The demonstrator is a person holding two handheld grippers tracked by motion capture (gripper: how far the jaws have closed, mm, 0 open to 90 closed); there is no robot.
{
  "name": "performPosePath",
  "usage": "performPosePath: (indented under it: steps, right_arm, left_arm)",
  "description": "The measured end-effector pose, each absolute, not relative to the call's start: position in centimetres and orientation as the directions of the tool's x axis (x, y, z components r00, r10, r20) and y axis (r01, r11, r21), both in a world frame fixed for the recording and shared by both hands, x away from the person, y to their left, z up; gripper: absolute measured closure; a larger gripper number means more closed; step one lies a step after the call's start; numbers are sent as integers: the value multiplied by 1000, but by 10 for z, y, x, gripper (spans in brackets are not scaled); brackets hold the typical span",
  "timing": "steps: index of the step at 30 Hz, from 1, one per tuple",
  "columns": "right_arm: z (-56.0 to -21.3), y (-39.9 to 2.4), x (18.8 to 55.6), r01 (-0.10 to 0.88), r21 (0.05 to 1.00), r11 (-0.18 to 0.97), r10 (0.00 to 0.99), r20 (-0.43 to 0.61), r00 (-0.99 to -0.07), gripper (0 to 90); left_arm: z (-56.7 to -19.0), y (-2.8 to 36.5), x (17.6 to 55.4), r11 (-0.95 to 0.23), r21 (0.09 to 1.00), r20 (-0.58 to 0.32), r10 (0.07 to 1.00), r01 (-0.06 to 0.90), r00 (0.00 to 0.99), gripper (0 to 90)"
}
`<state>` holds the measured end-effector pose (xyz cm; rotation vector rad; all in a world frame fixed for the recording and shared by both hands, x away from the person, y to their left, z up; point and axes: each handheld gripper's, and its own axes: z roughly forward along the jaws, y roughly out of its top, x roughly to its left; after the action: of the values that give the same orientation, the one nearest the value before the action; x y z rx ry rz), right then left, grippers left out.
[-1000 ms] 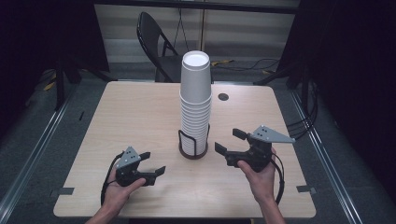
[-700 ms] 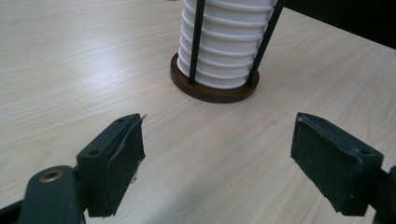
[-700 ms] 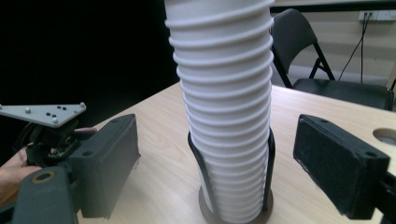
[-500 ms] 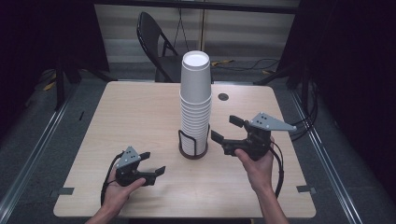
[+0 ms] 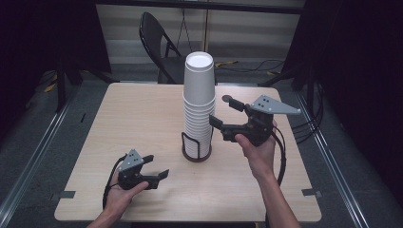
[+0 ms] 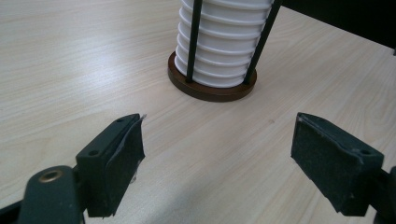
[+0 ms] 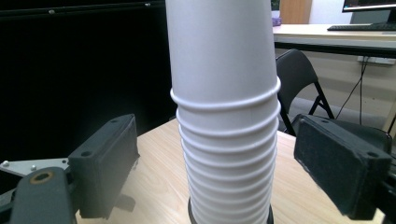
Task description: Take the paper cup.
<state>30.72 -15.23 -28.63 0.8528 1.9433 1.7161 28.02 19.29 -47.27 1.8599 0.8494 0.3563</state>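
Room: dark surroundings, a black folding chair behind the table, cables on the floor; much of the background is too dark to make out.
Table: light wood-grain table; its near edge is cut off at the bottom of the high view.
Left gripper: left gripper held low over the table's near left part, well apart from the cups; its fingers are spread wide with only bare table between them. The hand's forearm is cut off by the frame.
Cup stack: tall stack of white paper cups, upside down and nested, standing upright at the table's middle. In the left gripper view its top is cut off; in the right gripper view both its top and foot are cut off.
Holder: round brown base with black wire uprights around the lowest cups; how many uprights there are cannot be told.
Right gripper: right gripper held raised just beside the stack's right side, about halfway up, pointing at it. Its fingers stand apart, one on either side of the stack, not touching the cups.
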Motion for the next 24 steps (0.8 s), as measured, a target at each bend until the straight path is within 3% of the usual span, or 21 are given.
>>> performPosePath:
  steps: [24]
  right_arm:
    - [-263,-125,348,163,984,67,656,79,-750,130]
  left_arm:
    - [-473,194,280,-231,890,-131,696,393,706,176]
